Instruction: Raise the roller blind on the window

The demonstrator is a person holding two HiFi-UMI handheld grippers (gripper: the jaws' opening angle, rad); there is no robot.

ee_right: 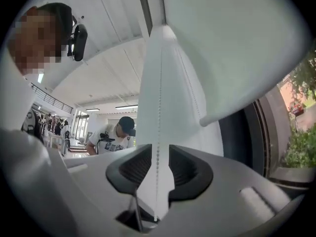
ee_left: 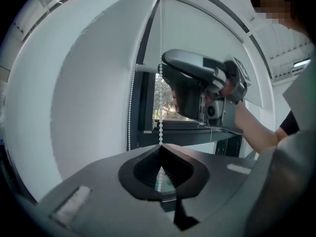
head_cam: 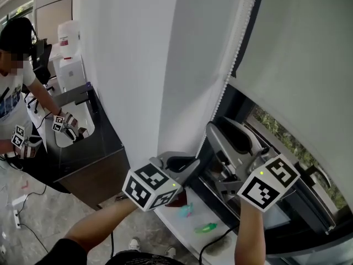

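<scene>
**blindguy:** so where's the roller blind (head_cam: 309,65) at right now?

**tapewatcher:** it hangs over the window (head_cam: 287,142) with its bottom edge part way up, and you can see greenery through the glass below it. The bead chain (head_cam: 229,73) drops down along the blind's left edge, right next to the white wall (head_cam: 138,65)

**blindguy:** and the claws, who's got the chain?

**tapewatcher:** the left gripper (ee_left: 159,148) does. It's clenched on the bead chain, and in the left gripper view the beads run straight down into the closed tips. The right gripper (ee_right: 157,157) is let go, with its jaws wide apart. The chain hangs in the gap between them, but the pads aren't pressing on it. In the head view the right one sits higher up the chain than the left

**blindguy:** anything else going on?

**tapewatcher:** just another person (head_cam: 16,65) off at the far left, bent over a dark counter (head_cam: 99,142), well away from the window
</scene>
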